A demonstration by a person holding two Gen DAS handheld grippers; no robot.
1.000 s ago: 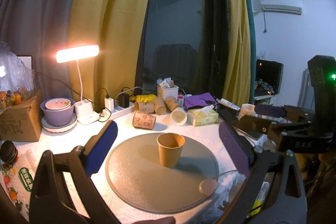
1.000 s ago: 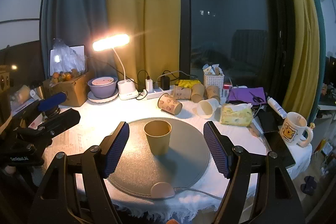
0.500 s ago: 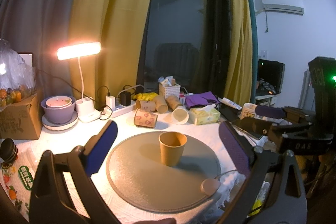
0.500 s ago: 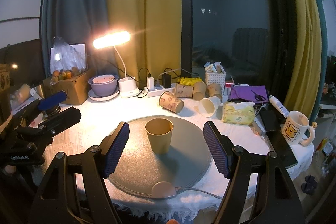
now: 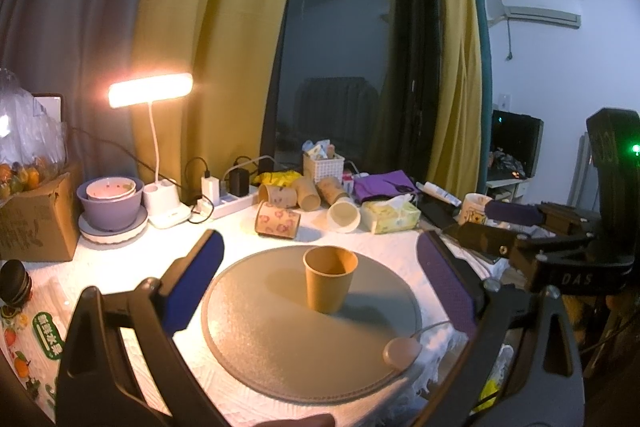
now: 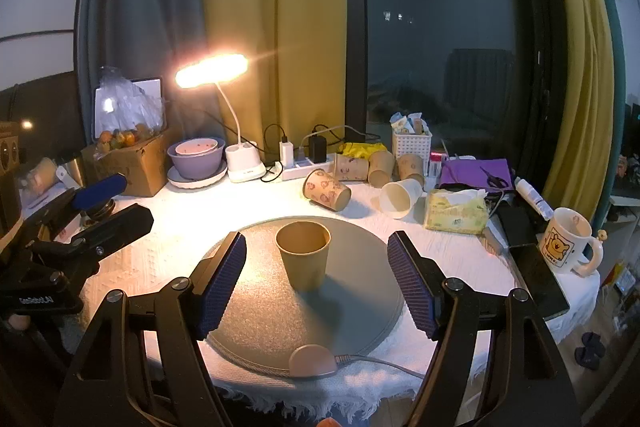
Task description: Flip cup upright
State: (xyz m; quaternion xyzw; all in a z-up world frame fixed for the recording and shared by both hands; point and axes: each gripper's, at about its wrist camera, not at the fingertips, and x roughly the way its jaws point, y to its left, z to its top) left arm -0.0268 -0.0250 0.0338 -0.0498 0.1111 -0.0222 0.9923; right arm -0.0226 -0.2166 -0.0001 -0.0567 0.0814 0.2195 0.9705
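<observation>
The cup [image 6: 303, 254] stands upright, mouth up, on the round grey mat [image 6: 256, 311], so the flip looks done. It sits at 12 o'clock from the right claw [image 6: 316, 283] and between the left claw's [image 5: 320, 287] pads, touching neither. Both claws are spread wide and hold nothing.

The main risk, as I judge it, is a stray sweep: the paper cup looks light, and a pad clipping its rim on the way out would tip it over again. The mat's cable puck [image 6: 313, 361] at 6 o'clock could also snag.

Left to right on the white-clothed surface [image 6: 452, 255]: a cardboard box [image 6: 132, 167] at 10 o'clock, stacked bowls [image 6: 197, 159], a lit desk lamp [image 6: 224, 99], a power strip [image 6: 304, 161], 5 tipped paper cups [image 6: 326, 190] at 12 o'clock, a tissue pack [image 6: 456, 211], a bear mug [image 6: 566, 247] at 3 o'clock. Yellow curtains [image 6: 276, 27] flank a dark window.
</observation>
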